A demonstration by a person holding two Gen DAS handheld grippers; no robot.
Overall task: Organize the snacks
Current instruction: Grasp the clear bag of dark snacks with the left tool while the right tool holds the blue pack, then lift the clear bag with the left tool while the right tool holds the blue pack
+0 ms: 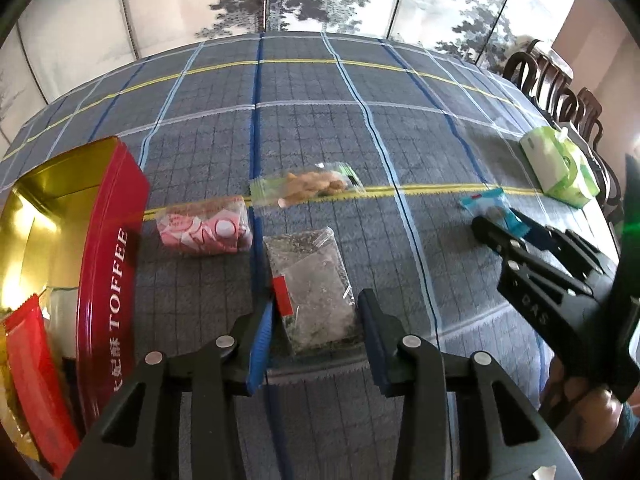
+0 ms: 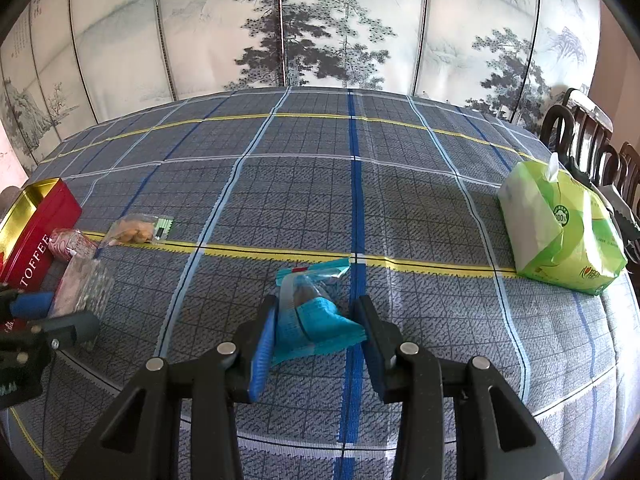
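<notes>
My left gripper (image 1: 316, 336) is open around the near end of a clear packet of dark seeded snack (image 1: 310, 288) lying on the cloth. A pink packet (image 1: 206, 226) and a clear packet of tan pieces (image 1: 310, 186) lie behind it. An open red toffee tin (image 1: 108, 248) stands at the left with red and yellow packets (image 1: 32, 344) inside. My right gripper (image 2: 318, 332) is open around a blue packet (image 2: 310, 312) on the cloth; the packet touches its left pad. That gripper also shows in the left wrist view (image 1: 500, 220).
A green tissue pack (image 2: 560, 232) lies at the right of the checked tablecloth (image 2: 320, 184). Dark wooden chairs (image 2: 580, 140) stand along the right edge. A painted folding screen (image 2: 320, 28) closes off the back.
</notes>
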